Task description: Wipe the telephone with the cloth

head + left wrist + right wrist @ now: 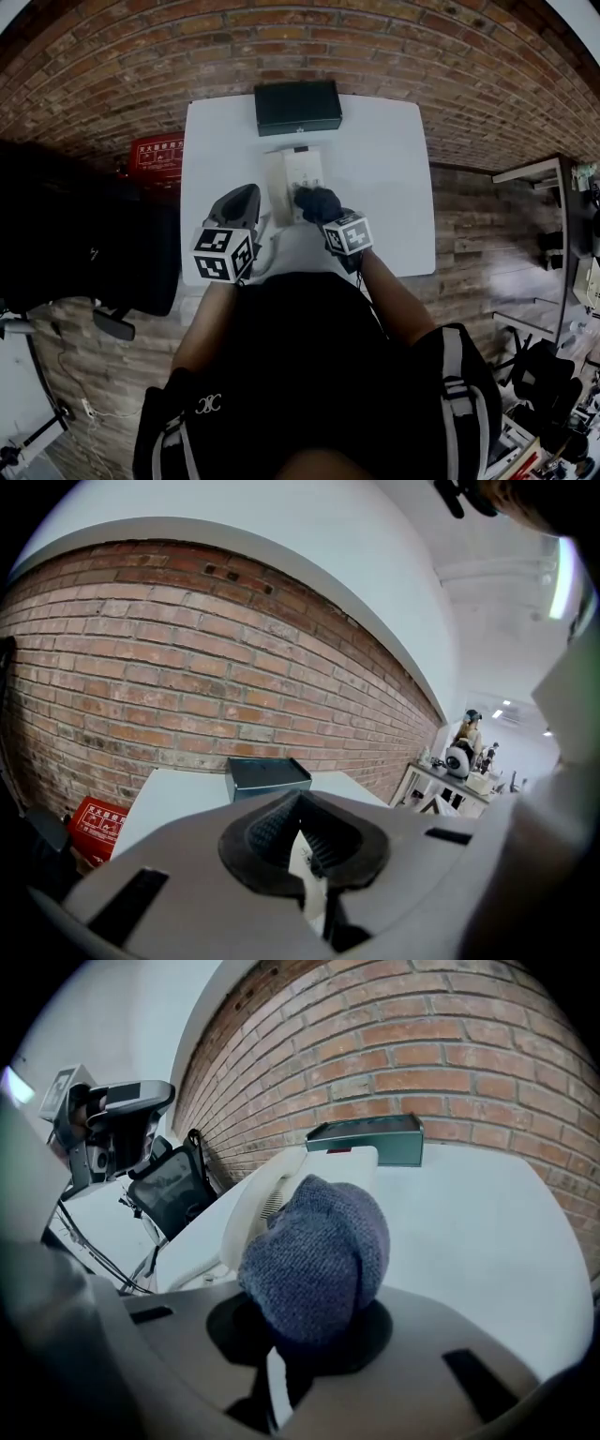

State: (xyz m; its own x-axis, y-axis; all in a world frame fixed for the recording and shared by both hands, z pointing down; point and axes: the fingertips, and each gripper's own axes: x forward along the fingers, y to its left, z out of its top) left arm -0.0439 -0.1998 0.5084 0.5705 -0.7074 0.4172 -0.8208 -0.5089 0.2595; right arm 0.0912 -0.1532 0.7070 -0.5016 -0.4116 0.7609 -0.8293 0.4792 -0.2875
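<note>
A cream telephone (291,173) lies at the middle of the white table (394,187), its handset (267,1194) along its left side. My right gripper (319,211) is shut on a bunched blue-grey knitted cloth (319,1255), which shows dark in the head view (319,200) and rests on the phone's near right part. In the right gripper view the cloth hides the fingertips of the right gripper (309,1330). My left gripper (246,199) hovers just left of the phone. Its jaws (302,803) are closed together, with only a white sliver showing below them.
A black box (298,106) stands at the table's far edge against the brick wall, also seen as the box (267,775) and the box (370,1138). A red sign (157,155) leans left of the table. A black chair (84,244) stands at the left.
</note>
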